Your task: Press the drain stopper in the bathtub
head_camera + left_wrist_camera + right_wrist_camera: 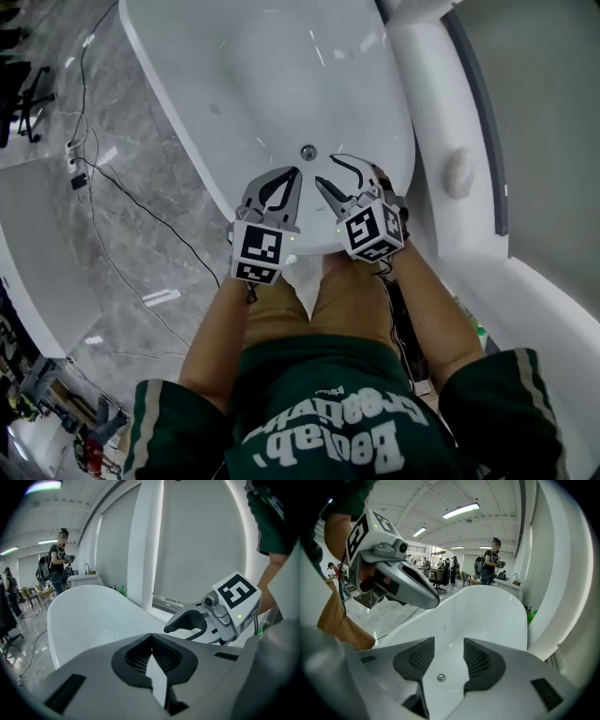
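Nearest the camera, the person's two bare forearms reach forward and down out of green sleeves, side by side above tan shorts. Each hand holds its gripper slanted downward, on the near side of the drain stopper (308, 152), with the marker cubes facing up.

The left gripper (294, 174) lies just left of the stopper in the head view. Its jaws are closed pad against pad, with nothing between them. The right gripper (326, 170) lies just right of it. Its jaws stand wide apart and empty. In the right gripper view the stopper shows through the gap between them, clear of both pads. Neither gripper touches the stopper.

The stopper is a small round metal disc lying flat on the floor of the white bathtub (281, 84), with its face turned upward. Being round, it has no long axis. It sits at the end of the tub nearest the person. From the stopper, the tub's long axis runs away from the person towards the upper left of the head view.

Left of the stopper, outside the tub, a black cable (141, 208) trails across the grey marble floor (112, 272). Far beyond the stopper, past the tub's far end, a person in a dark top (490, 566) stands.
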